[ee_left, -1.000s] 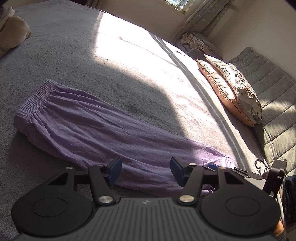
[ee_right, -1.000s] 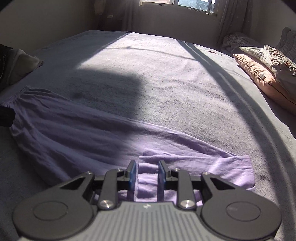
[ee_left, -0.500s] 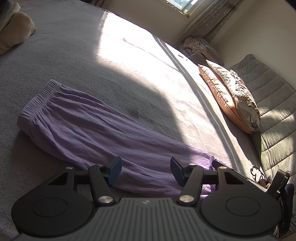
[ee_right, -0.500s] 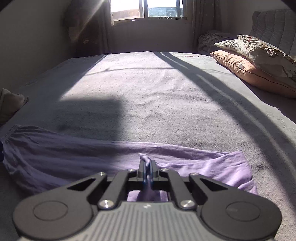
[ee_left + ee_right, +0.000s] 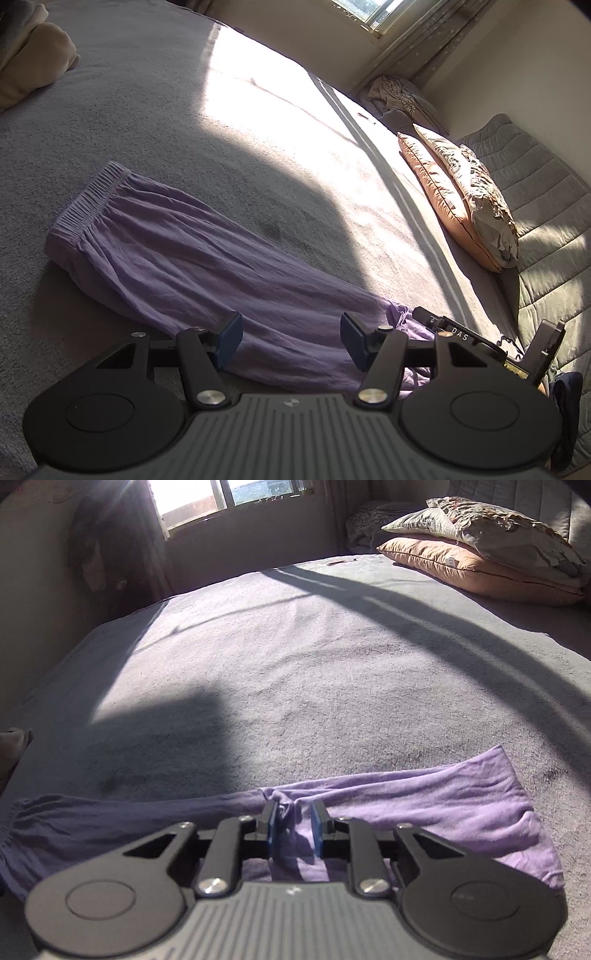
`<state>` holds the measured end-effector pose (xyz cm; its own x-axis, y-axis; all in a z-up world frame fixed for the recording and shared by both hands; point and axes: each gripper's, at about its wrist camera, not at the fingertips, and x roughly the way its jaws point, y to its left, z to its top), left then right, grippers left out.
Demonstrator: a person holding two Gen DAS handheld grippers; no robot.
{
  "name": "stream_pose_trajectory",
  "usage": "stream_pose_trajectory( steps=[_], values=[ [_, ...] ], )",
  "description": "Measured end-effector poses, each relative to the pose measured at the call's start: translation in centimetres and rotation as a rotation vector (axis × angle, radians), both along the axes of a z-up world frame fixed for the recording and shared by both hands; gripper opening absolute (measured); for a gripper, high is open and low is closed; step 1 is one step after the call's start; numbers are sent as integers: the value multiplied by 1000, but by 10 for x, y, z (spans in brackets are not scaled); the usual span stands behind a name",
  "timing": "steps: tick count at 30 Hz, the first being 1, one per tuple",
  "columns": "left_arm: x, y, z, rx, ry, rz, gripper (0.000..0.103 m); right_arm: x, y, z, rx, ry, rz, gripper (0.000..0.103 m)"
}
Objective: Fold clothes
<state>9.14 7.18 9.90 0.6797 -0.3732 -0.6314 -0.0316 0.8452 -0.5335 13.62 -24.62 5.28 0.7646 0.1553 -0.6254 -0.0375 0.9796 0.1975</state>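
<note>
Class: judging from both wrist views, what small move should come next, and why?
Probably shut the right gripper on the raised pinch of the garment: its jaws stand apart around that ridge, the left gripper is open above the cloth, and the garment lies stretched out.

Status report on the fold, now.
Left tongs open above purple garment. Right tongs parted around a bunched fold at its hem end. Nothing in the way.
</note>
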Motion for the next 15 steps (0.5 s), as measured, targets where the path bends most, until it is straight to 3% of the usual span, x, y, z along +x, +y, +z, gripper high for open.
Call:
stream_pose_trajectory(
  steps=[2,6,10,13,15],
  values=[
    [0,1,0,-5,1,3,62,-15,-6,8,-20,-42,15,41],
    [-1,-3,1,-10,4,-2,62,-49,3,12,-113,-99,165,41],
    [-4,-7,2,-6,0,-12,62,-52,32,-11,-268,-62,302,31],
    [-4,-6,2,-8,-2,-14,62,-36,37,-23,-325,-36,234,29],
    [-4,-5,3,-12,-2,-10,62,-23,30,-25,-284,-19,181,29]
  ],
)
